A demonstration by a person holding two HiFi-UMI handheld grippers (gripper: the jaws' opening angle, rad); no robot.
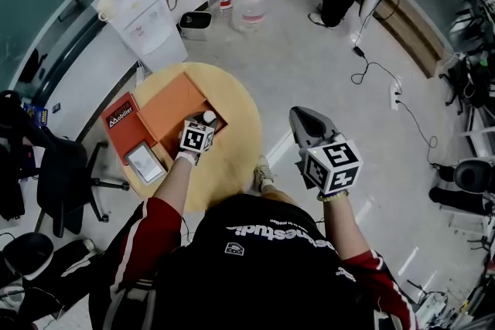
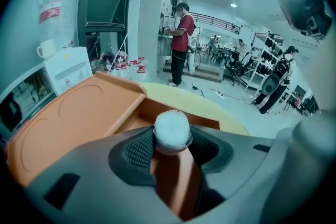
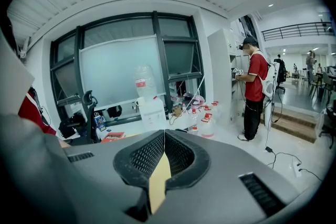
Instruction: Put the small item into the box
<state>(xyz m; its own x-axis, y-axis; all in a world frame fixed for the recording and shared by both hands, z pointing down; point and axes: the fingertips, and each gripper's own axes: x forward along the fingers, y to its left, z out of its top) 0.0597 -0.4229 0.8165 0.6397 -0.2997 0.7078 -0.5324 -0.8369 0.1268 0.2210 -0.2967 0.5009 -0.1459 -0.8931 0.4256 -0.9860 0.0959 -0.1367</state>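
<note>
Round wooden table (image 1: 241,137), open orange box (image 1: 170,108) on it, small white item (image 2: 172,131) held above the box.
The left gripper (image 2: 172,145) pinches the item over the box's compartment, both pads seemingly touching it; the right gripper (image 3: 164,139) is closed on nothing, off beside the table.

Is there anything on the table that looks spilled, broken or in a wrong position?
Nothing stands out. The orange box lies open on the round table, and the left gripper holds the small white item over it. No spill or damage shows.
</note>
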